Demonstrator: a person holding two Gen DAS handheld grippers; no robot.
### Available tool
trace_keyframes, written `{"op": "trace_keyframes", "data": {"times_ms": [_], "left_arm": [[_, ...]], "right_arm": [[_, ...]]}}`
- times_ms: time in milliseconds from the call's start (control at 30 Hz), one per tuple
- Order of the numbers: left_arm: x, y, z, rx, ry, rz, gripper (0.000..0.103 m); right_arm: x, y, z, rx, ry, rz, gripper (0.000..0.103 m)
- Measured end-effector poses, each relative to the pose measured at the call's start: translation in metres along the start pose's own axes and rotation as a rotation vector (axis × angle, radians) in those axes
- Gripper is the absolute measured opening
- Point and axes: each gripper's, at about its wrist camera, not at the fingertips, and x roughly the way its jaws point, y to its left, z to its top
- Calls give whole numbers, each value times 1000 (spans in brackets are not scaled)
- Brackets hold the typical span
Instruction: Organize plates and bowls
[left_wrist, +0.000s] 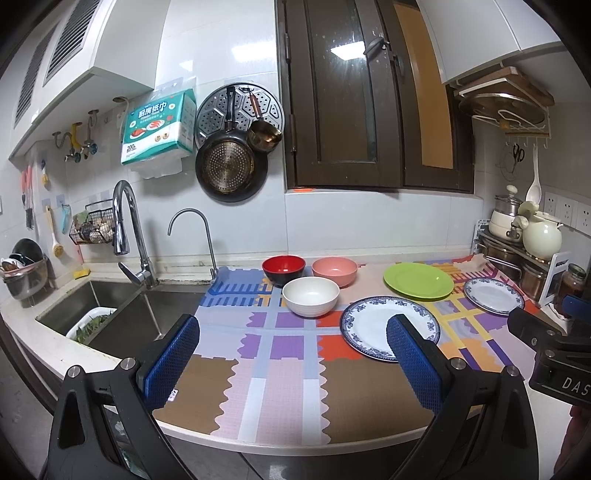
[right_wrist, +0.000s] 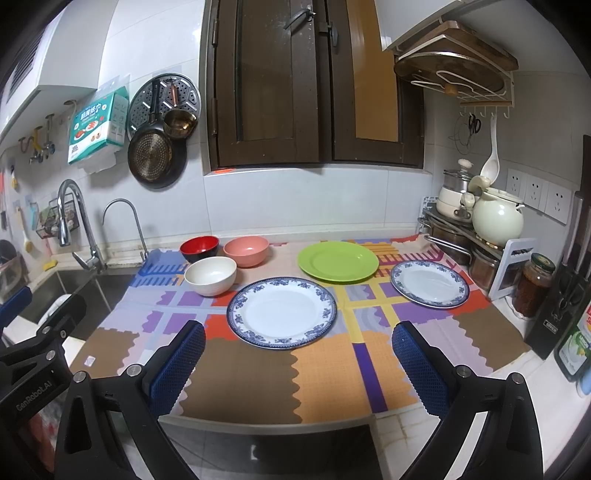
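On a colourful patchwork mat sit three bowls: a red and black bowl, a pink bowl and a white bowl. To their right lie a large blue-rimmed white plate, a green plate and a smaller blue-rimmed plate. My right gripper hovers open over the mat's front edge, nothing between its fingers. My left gripper is open too, in front of the white bowl and the large plate.
A steel sink with two taps lies left of the mat. Pots and a cream kettle crowd a rack at the back right; jars and a knife block line the right edge. Pans hang on the wall.
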Motion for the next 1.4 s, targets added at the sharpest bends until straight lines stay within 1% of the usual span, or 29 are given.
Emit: {"op": "trace_keyframes", "data": {"times_ms": [433,633,800,933,1100,1400], "left_arm": [[6,5,0,7,7,-9,103],[24,18,-2,25,35,-34,103],[42,22,-8,60,84,-56,103],[52,25,-9,64,94,-66,103],[73,22,-6,77,119,-74,103],[130,1,4,97,164,-92,103]], "right_arm": [[2,3,-1,-1,3,-4,102],[13,15,-1,2,23,-16,102],[23,26,-6,11,37,-42,102],[35,30,-11,32,74,-46,102],[50,34,-9,29,97,-50,102],[93,26,8,32,108,-91,102]]}}
